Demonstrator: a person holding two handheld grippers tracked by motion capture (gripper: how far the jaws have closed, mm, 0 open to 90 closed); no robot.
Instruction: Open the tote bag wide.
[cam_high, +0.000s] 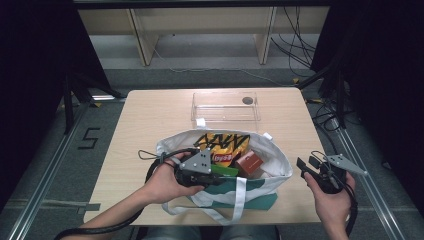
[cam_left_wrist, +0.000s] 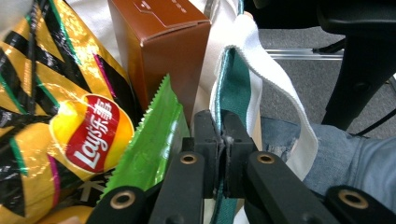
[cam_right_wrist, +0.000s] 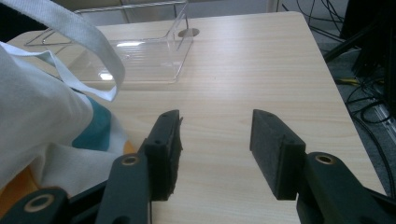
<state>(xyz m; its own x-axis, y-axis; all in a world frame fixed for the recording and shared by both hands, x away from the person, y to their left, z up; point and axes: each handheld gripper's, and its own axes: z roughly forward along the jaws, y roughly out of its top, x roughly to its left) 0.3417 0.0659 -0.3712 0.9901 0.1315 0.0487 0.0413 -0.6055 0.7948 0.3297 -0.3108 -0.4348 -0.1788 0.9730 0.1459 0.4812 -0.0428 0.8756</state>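
Observation:
A white tote bag with teal print stands open at the table's near edge. Inside are a yellow Lay's chip bag, a brown box and a green packet. My left gripper is at the bag's near rim. In the left gripper view it is shut on the bag's white and teal rim, with the green packet, the chip bag and the brown box just to its left. My right gripper is held open over bare table right of the bag, with nothing between its pads.
A clear plastic tray lies at the table's far middle, with a small dark disc at its far right corner. The bag's strap arches in front of the tray. The person's knee in jeans is below the table edge.

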